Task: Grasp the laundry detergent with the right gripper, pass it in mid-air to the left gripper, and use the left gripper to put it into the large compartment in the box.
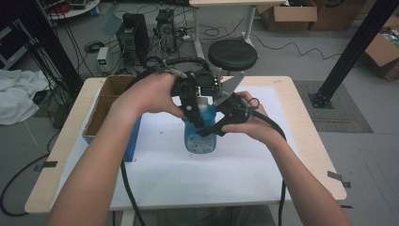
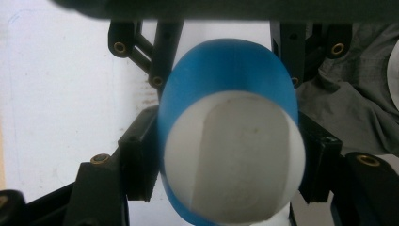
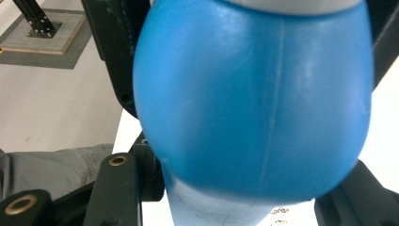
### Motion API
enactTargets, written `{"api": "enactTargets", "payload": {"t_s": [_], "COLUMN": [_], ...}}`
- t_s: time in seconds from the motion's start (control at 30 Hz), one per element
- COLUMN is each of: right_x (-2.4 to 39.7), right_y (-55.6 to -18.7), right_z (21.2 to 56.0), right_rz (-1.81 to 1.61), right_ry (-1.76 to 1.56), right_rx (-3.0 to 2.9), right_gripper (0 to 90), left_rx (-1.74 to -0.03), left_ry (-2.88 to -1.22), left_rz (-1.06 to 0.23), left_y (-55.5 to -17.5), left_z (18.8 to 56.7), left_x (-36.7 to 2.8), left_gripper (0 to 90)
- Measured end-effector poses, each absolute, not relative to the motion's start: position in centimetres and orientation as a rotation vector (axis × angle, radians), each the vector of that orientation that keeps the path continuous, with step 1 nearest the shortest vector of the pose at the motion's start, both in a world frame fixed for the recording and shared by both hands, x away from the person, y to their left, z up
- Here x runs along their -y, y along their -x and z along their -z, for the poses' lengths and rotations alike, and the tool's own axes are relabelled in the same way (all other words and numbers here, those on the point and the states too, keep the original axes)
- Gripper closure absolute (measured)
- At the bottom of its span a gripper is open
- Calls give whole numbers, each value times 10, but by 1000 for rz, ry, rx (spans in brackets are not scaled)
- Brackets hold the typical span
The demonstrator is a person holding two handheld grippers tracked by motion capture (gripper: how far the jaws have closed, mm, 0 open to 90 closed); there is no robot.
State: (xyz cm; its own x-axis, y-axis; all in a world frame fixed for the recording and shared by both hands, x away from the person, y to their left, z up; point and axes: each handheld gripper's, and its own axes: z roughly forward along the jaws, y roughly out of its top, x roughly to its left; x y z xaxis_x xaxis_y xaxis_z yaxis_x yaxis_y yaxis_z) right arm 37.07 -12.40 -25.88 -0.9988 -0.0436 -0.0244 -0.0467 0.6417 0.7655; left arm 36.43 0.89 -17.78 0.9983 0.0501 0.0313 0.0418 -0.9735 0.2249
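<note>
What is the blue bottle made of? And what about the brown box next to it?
The blue bottle looks like smooth plastic: it shines softly and a thin moulded seam runs down its side. Its white cap seems to be matte plastic too. The brown box at the table's left looks like plain cardboard, dull with thin folded walls. Both are guesses from looks alone.

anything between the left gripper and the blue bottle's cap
Nothing visible. The left gripper has its fingers pressed on either side of the white round cap of the blue plastic bottle, no gap showing.
</note>
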Motion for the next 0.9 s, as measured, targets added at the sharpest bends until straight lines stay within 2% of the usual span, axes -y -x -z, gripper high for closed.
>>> {"api": "enactTargets", "payload": {"t_s": [0.57, 0.6, 0.9], "right_x": [123, 123, 121], "right_y": [-371, -372, -373], "right_z": [261, 261, 261], "right_rz": [-1303, -1304, -1334], "right_ry": [72, 73, 104], "right_rx": [-2867, -2870, -2868], "right_gripper": [455, 455, 436], "left_rx": [-43, -89, -116], "left_ry": [-2944, -2909, -2903], "left_rz": [-48, -42, -24], "left_y": [-367, -365, -365], "left_z": [180, 182, 178], "left_x": [-8, -9, -11], "left_gripper": [379, 380, 382]}}
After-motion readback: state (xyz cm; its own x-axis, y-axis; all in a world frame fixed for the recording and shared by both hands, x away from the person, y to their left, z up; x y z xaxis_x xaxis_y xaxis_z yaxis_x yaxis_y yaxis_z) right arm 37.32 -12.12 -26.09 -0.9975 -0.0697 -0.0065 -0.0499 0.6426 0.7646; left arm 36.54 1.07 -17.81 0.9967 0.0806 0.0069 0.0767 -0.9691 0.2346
